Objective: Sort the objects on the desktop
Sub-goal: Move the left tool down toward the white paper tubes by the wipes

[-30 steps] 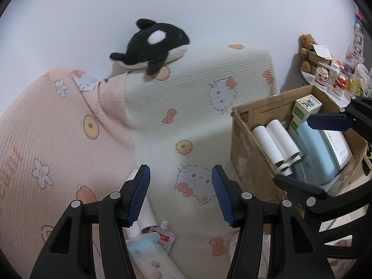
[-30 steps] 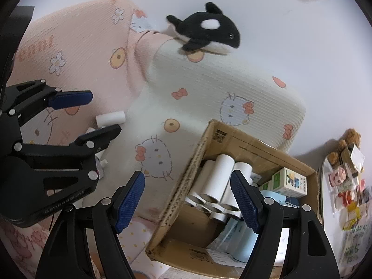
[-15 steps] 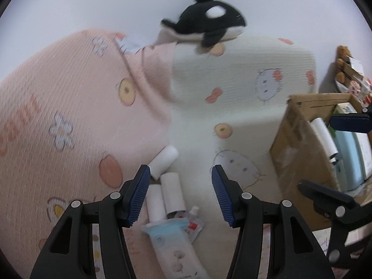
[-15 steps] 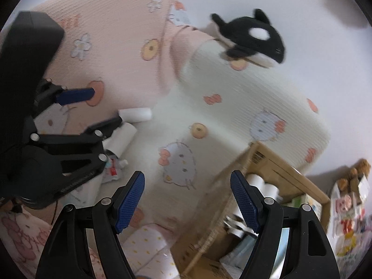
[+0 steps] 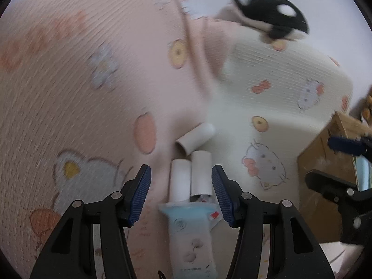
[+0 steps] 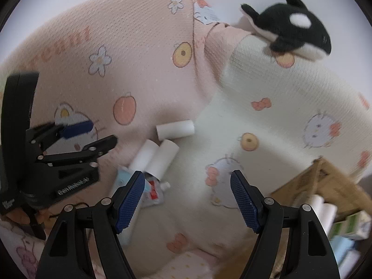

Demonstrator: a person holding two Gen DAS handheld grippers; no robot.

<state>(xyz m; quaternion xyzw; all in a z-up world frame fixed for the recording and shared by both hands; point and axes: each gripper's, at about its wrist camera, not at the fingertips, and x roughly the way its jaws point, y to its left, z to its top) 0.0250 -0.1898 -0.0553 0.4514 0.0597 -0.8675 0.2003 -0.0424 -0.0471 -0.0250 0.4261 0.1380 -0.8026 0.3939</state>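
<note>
My left tool (image 5: pixel 181 194) gapes wide and empty at lower centre, two white rolls (image 5: pixel 190 174) between its tips. My right tool (image 6: pixel 187 198) is equally spread, holding nothing.

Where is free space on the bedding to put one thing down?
Free: the cream blanket between the white rolls and the cardboard box. Also the pink blanket above the rolls. Crowded: the fold where rolls, tissue pack and small tube lie, beside the left tongs.
</note>
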